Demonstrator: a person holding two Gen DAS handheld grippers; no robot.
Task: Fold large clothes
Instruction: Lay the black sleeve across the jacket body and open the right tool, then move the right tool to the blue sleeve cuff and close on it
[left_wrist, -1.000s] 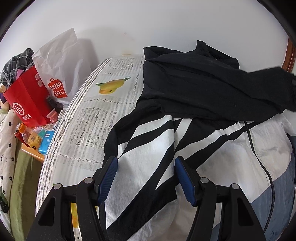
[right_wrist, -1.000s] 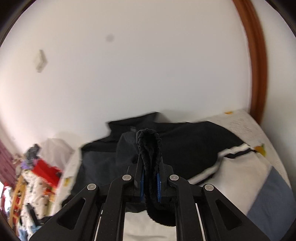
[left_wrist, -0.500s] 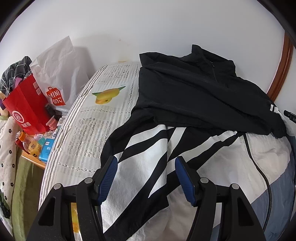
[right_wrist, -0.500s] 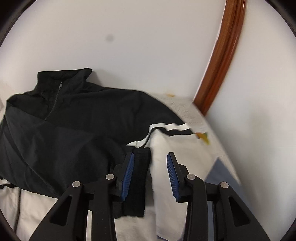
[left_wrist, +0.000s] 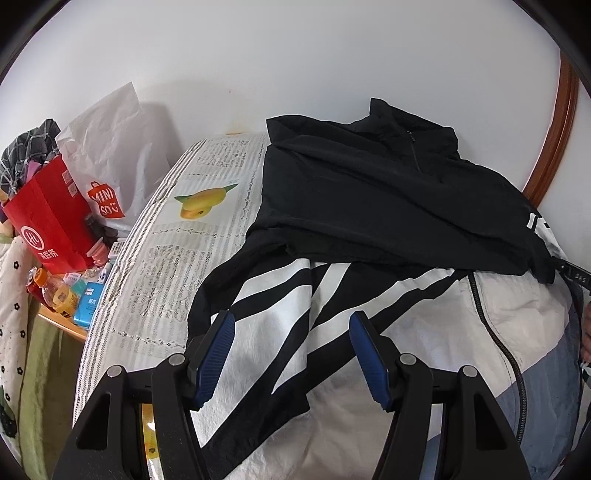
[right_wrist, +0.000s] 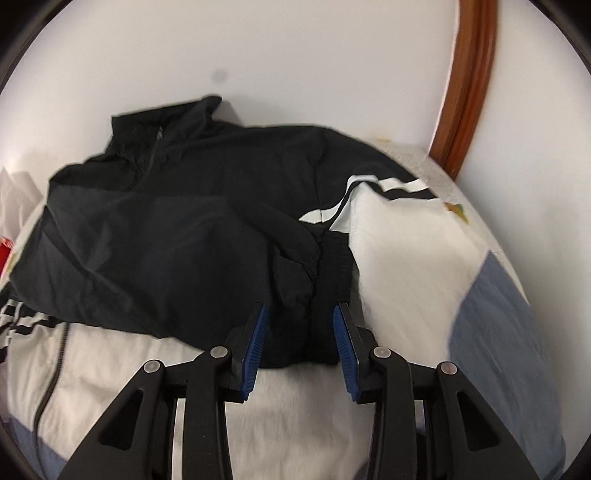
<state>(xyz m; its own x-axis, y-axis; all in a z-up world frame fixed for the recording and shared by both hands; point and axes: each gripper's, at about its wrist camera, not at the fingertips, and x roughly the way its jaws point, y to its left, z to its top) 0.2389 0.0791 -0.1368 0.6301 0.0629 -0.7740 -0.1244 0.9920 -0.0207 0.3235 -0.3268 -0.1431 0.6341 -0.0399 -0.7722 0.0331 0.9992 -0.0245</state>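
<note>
A black, white and grey-blue zip jacket (left_wrist: 369, 206) lies spread on the bed, collar toward the wall. Its left striped sleeve (left_wrist: 273, 332) is folded over the white front. The right sleeve (right_wrist: 221, 251) lies folded across the chest, its black ribbed cuff (right_wrist: 332, 266) resting on the white panel. My left gripper (left_wrist: 291, 325) is open and empty, hovering over the striped sleeve. My right gripper (right_wrist: 300, 314) is open, its jaws on either side of the cuff end of the sleeve, which lies loose between them.
The bed has a white patterned sheet (left_wrist: 177, 258) with a mango print. Left of the bed stand a red paper bag (left_wrist: 44, 221), a white Miniso bag (left_wrist: 110, 162) and bottles and boxes on a small table (left_wrist: 62, 295). A wooden frame (right_wrist: 469, 81) stands at right.
My right gripper carried the black sleeve cuff across the jacket, set it down on the chest and opened. The left gripper stayed open and drew back slightly.
</note>
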